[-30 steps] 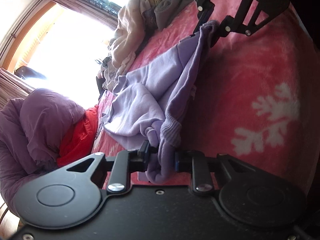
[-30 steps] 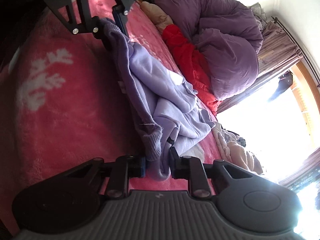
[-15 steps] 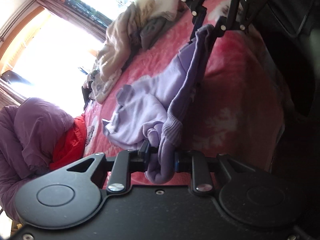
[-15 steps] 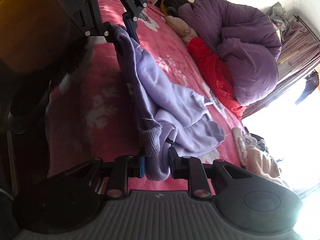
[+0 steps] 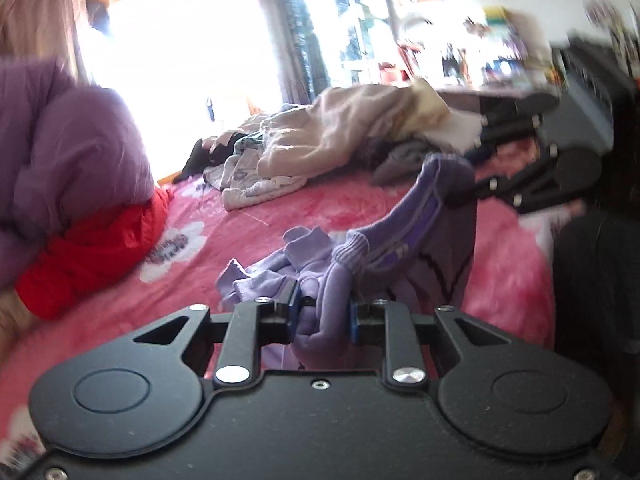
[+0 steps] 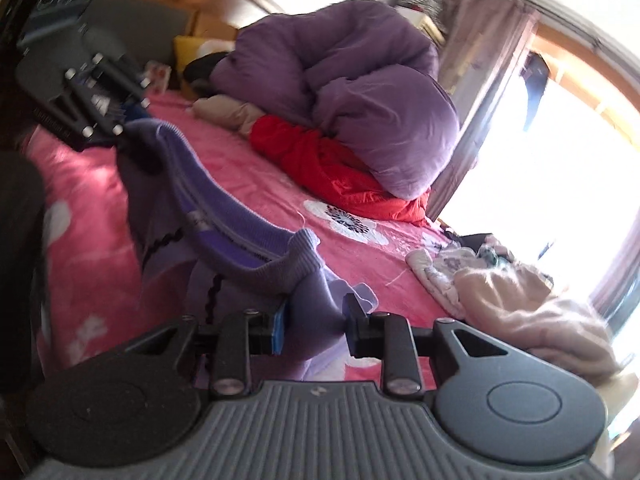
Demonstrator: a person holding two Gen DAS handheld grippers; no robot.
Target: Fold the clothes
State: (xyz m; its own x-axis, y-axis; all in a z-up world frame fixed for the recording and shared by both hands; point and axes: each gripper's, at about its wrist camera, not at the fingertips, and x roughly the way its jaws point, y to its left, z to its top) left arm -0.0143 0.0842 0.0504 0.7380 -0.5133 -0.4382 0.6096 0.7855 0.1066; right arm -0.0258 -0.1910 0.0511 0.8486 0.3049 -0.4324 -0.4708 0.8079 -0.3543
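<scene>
Both wrist views have swung level as the left gripper [image 5: 323, 312] and right gripper [image 6: 316, 330], each clamped on the lilac sweatshirt's [image 6: 224, 236] ribbed hem, lift it off the pink floral blanket [image 5: 320, 208] toward twelve o'clock, likely shaking it straight for folding.

The left black two-finger gripper [image 5: 323, 314] is clamped on a bunched fold of lavender knit sweater [image 5: 384, 236], blue-padded fingers [image 5: 290, 307] pressing from both sides. The right black two-finger gripper [image 6: 316, 326] likewise grips the same garment [image 6: 224, 236]. Each gripper faces the other across the scene.
</scene>
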